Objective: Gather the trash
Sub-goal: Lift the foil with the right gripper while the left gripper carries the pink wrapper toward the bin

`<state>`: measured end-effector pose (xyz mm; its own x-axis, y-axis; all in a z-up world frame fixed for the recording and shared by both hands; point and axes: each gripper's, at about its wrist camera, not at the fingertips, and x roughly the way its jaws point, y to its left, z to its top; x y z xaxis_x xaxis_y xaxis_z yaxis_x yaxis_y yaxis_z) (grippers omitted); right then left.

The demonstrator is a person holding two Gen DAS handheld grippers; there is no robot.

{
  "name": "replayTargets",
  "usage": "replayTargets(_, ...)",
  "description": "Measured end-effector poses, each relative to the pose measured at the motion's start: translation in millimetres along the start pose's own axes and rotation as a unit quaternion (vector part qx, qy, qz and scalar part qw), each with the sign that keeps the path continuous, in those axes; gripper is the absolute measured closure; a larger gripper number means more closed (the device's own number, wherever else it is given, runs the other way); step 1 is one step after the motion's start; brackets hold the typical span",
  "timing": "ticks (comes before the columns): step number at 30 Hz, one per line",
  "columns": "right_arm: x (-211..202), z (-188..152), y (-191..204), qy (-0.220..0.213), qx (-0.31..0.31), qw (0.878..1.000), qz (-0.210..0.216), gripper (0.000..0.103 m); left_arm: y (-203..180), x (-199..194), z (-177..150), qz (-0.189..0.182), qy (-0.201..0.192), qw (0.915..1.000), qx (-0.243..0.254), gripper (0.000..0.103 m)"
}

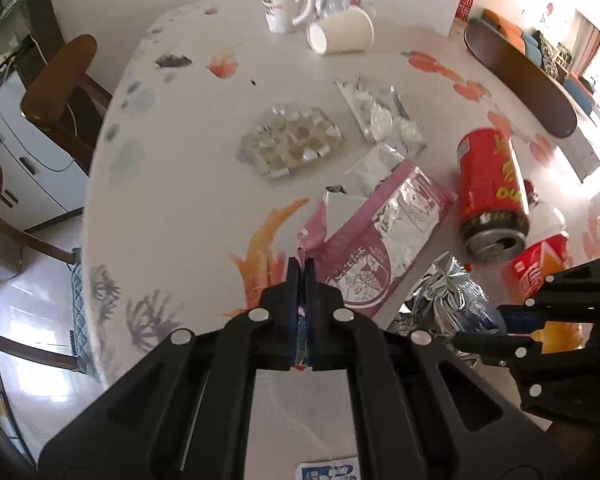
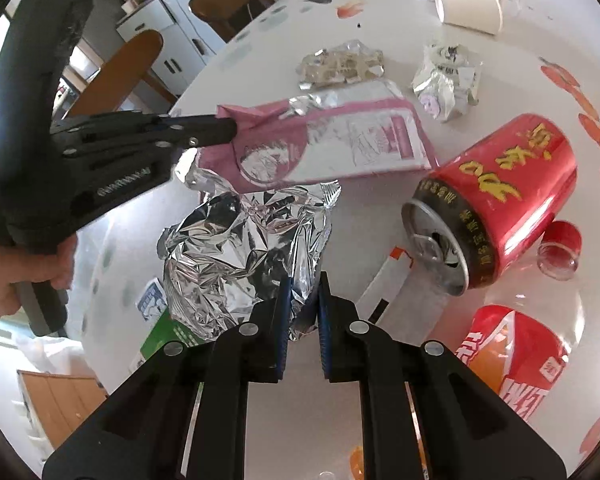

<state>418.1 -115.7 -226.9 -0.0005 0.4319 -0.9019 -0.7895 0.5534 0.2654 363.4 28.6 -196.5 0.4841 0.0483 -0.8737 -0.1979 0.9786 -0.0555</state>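
Note:
My left gripper point(image 1: 303, 266) is shut on the corner of a pink and silver snack wrapper point(image 1: 380, 240) and holds it just above the table; the right wrist view shows the gripper point(image 2: 230, 128) pinching the wrapper point(image 2: 332, 140). My right gripper point(image 2: 303, 280) is shut on the edge of a crumpled silver foil bag point(image 2: 240, 256), which also shows in the left wrist view point(image 1: 448, 300). A red drink can point(image 1: 490, 192) lies on its side to the right, also in the right wrist view point(image 2: 496, 196).
On the flower-patterned round table point(image 1: 180, 160) lie a clear plastic tray point(image 1: 294, 142), a crumpled clear wrapper point(image 1: 380, 112), a tipped paper cup point(image 1: 342, 32), a white mug point(image 1: 284, 6) and a red-orange packet point(image 2: 512, 356). Wooden chairs point(image 1: 56, 80) stand at the left.

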Motion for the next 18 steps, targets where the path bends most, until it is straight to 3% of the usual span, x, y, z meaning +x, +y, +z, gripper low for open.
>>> replayTargets(18, -37, 17, 34, -0.035, -0.028, 0.999, 0.001, 0.09, 28, -77, -1, 0.03, -0.044, 0.9986, -0.002, 0.102)
